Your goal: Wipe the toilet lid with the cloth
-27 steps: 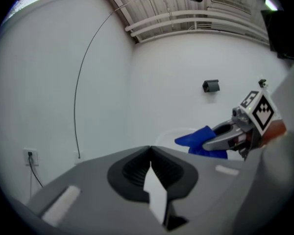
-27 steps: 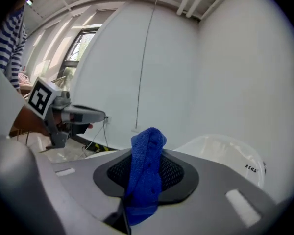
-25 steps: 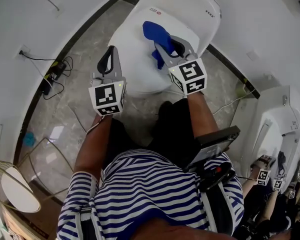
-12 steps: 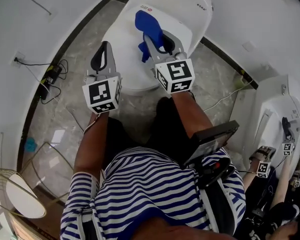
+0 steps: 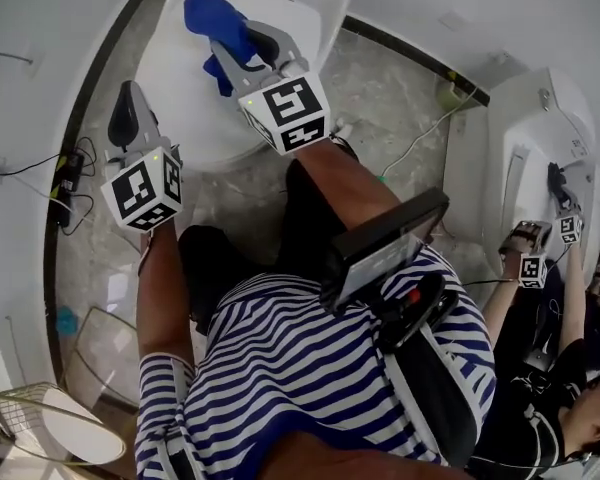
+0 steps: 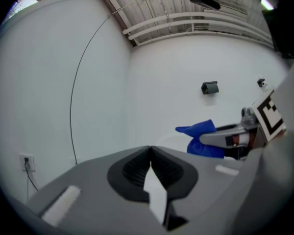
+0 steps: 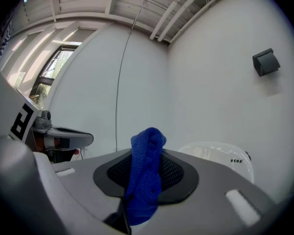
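Toilet lid (image 5: 180,98): white, closed. R gripper (image 5: 235,43) over lid's rear, jaws clamped on blue cloth (image 7: 146,180). L gripper (image 6: 149,165) at lid's left edge, jaws together, nothing btw them.

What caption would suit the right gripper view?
Right gripper shut on a blue cloth, white toilet beyond.

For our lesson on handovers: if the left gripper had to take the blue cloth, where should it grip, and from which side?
Probably the bunched end of the blue cloth that sticks out past the fingers of the right gripper, coming from the person's left, where the left gripper is; that end is free and thick.
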